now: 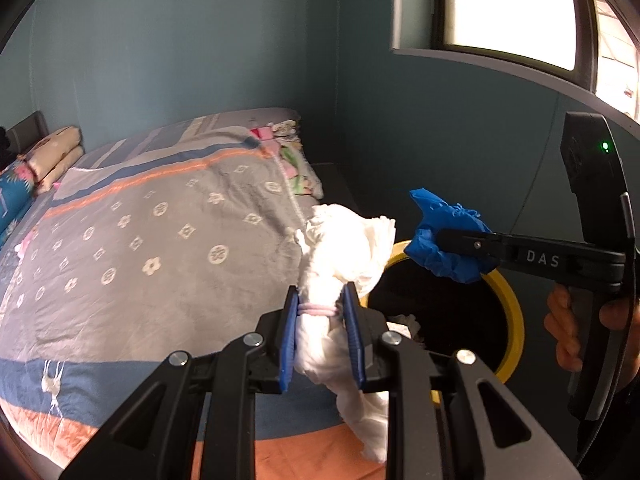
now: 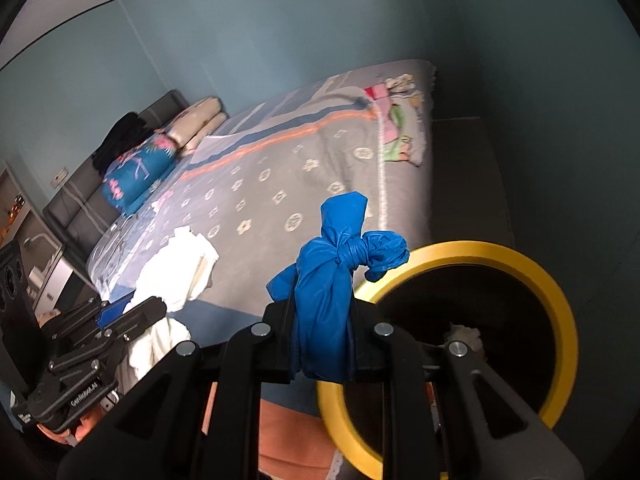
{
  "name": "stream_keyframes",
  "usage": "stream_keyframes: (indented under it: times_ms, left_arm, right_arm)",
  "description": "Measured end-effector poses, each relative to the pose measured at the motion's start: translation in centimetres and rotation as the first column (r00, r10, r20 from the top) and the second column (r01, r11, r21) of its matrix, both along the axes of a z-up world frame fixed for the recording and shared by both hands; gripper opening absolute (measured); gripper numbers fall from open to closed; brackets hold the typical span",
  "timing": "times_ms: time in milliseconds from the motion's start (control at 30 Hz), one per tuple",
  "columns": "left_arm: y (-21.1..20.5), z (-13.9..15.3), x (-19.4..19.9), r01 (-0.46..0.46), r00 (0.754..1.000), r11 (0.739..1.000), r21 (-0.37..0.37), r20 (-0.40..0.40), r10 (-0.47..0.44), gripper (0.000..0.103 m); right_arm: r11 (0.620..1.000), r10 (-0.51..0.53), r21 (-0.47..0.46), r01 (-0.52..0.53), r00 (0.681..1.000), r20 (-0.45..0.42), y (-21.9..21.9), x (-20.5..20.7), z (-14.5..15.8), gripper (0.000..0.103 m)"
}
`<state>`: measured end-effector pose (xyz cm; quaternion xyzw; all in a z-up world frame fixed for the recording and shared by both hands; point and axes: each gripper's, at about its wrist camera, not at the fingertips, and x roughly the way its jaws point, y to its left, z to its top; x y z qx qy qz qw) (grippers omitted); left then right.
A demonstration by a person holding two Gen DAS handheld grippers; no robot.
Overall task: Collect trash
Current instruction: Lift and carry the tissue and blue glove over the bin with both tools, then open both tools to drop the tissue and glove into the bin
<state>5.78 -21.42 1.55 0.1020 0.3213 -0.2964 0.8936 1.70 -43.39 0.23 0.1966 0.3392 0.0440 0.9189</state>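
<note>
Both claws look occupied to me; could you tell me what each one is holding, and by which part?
The left claw pinches the white tissue wad around its middle. The right claw grips the knotted blue bag by its lower part, below the knot.

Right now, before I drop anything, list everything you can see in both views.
white bundle: one, white, clamped in the left gripper, by the bin rim
blue bag: one, blue, knotted, clamped in the right gripper, at the bin rim
bin: one, yellow rim, dark inside, beside the bed; some pale trash inside
bed cover: one, grey with blue and orange bands
pillows: several, cream and blue floral, at the headboard
window: one, bright, upper right
left hand-held gripper: one, black, blue pads
right hand-held gripper: one, black
person's right hand: one, on the handle
</note>
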Motion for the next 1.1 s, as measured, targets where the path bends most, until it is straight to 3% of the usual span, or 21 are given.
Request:
stream_keyframes:
  times_ms: [300,533,733,833,933,1100]
  left_arm:
    - [-4.9,-1.7,1.4,0.125,0.990,0.992,-0.025,-0.066,-0.127,0.021]
    - [-7.2,-5.2,3.2,0.148,0.971,0.987,-0.061,-0.180,-0.157,0.021]
    - [-8.3,-7.6,4.1,0.150,0.961,0.987,-0.050,-0.228,-0.157,0.023]
    - [-8.4,-7.8,4.9,0.146,0.954,0.986,-0.075,-0.254,-0.161,0.032]
    - [-8.0,-7.8,5.0,0.130,0.955,0.987,-0.090,-0.257,-0.149,0.049]
    - [-6.9,-7.1,5.1,0.108,0.959,0.988,-0.112,-0.250,-0.133,0.053]
  right_arm:
    - [0.994,-0.081,0.063,0.085,0.995,-0.055,-4.8,0.2,-2.3,0.017]
    - [0.984,-0.125,0.109,0.139,0.985,-0.121,-7.9,1.0,-5.1,0.018]
    - [0.976,-0.143,0.141,0.169,0.974,-0.175,-8.7,1.4,-7.1,0.021]
    - [0.975,-0.149,0.138,0.174,0.973,-0.179,-8.9,1.4,-7.4,0.023]
    - [0.973,-0.168,0.128,0.192,0.970,-0.177,-9.1,1.3,-7.4,0.030]
    - [0.971,-0.182,0.124,0.205,0.967,-0.176,-8.9,1.2,-7.6,0.043]
